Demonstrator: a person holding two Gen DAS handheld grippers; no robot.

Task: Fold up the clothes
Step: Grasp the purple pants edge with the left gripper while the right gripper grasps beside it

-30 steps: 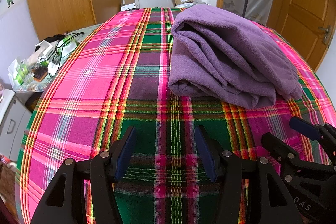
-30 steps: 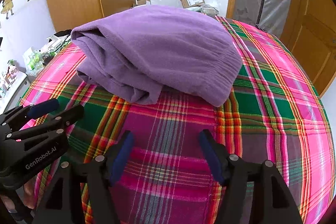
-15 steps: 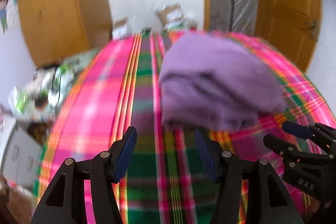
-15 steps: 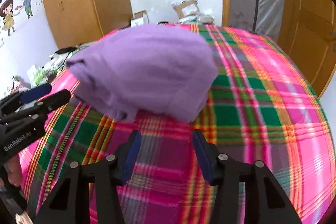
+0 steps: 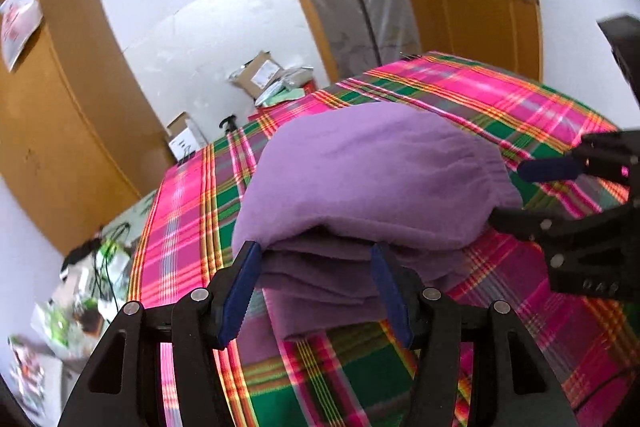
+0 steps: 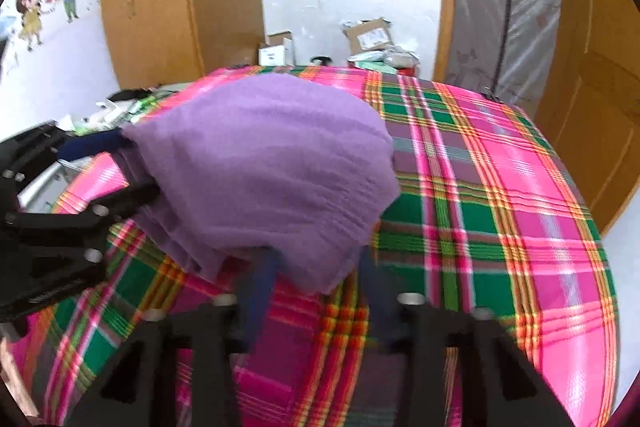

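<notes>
Purple garment [image 5: 372,187], already folded into a thick bundle, lies mid-frame on the plaid bedspread [image 5: 500,99], its near edge between both tongs. Left gripper [image 5: 316,291] straddles that edge unclenched, while right gripper [image 6: 316,291] is closing around its corner, probably to shift the bundle toward the far boxes [image 6: 368,35].

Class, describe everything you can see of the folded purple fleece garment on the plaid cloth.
The folded purple fleece garment is soft, fuzzy and stacked in several layers, its near edge showing the folds. It lies on the pink-and-green plaid cloth. The left gripper straddles its near corner; the right gripper, jaws closing, has its other near edge between them.
</notes>
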